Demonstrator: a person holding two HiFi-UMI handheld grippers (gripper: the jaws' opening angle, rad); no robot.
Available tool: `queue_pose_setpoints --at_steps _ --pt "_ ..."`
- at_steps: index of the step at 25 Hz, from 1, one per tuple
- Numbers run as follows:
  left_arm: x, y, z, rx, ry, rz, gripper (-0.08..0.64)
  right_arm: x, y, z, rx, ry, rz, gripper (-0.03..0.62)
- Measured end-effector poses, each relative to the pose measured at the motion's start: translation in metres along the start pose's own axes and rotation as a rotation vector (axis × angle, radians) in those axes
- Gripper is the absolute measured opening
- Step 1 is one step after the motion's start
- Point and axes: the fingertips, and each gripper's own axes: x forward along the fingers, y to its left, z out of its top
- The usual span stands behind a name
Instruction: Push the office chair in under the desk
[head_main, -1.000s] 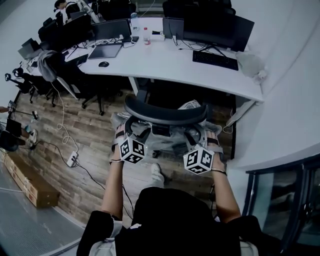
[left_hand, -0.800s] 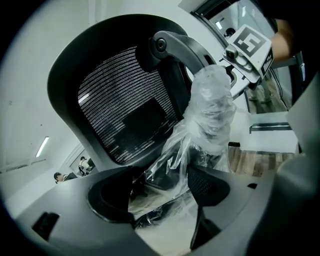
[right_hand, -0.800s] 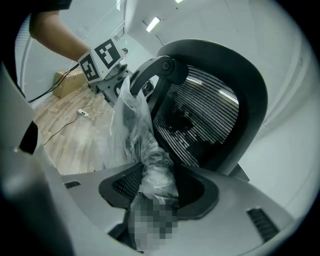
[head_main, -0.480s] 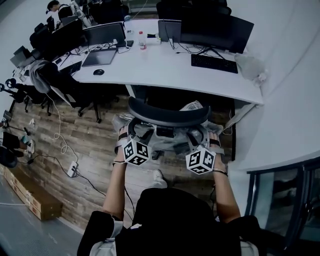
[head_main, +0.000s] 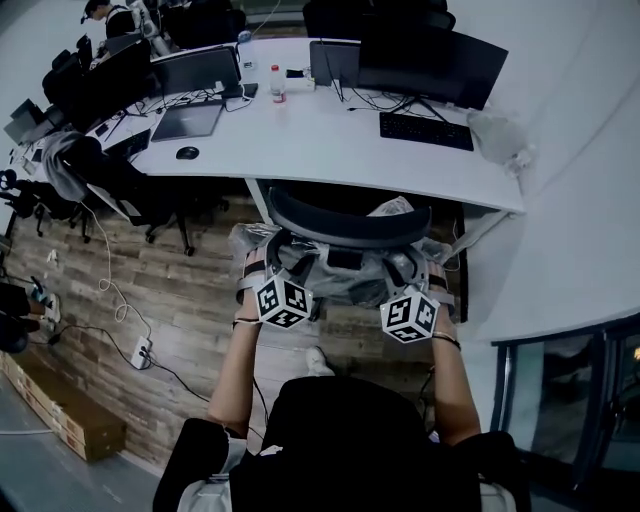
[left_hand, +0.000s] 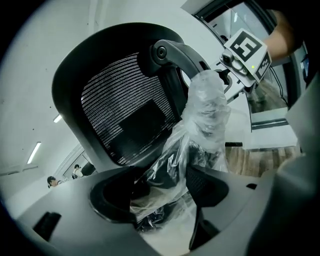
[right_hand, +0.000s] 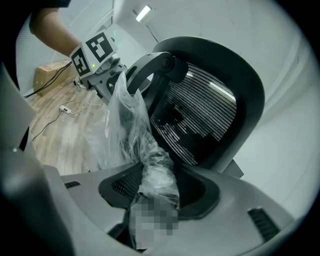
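Far left: plank floor (head_main: 170, 290), a power strip (head_main: 140, 352) with its cable trailing, and other dark chairs at the neighbouring desks.

Left gripper (left_hand: 167, 175): jaws set very wide, just been closing. The plastic-wrapped left armrest (left_hand: 205, 115) stands between them, and the crumpled wrap touches both pads. It reads as a wide grip on the armrest.

Centre: office chair (head_main: 345, 228), black mesh back, curved top rim. It faces the white desk (head_main: 330, 135), with its back just at the desk's near edge. The seat cannot be made out beneath it. On the desktop beyond are a monitor (head_main: 420, 65) and a keyboard (head_main: 425, 131).

Right gripper (right_hand: 160, 175): jaws about midway, closed on the plastic-wrapped right armrest (right_hand: 127, 120), the wrap bunched tight between the pads.

Both of the person's arms reach forward, one at each side of the chair back.
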Motion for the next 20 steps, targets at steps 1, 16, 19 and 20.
queue_pose_setpoints --at_steps 1,16,19,20 --pt "0.004 0.003 -0.001 0.001 -0.003 -0.003 0.333 0.005 -0.002 0.001 0.002 0.008 -0.002 0.213" --pt "0.056 0.046 -0.004 0.046 -0.035 -0.036 0.313 0.058 -0.028 0.013 0.043 0.054 -0.087 0.213" --pt "0.063 0.047 -0.005 0.048 -0.039 -0.041 0.313 0.064 -0.030 0.011 0.050 0.057 -0.089 0.215" --pt "0.065 0.050 -0.005 0.050 -0.042 -0.041 0.313 0.067 -0.031 0.012 0.051 0.055 -0.090 0.215"
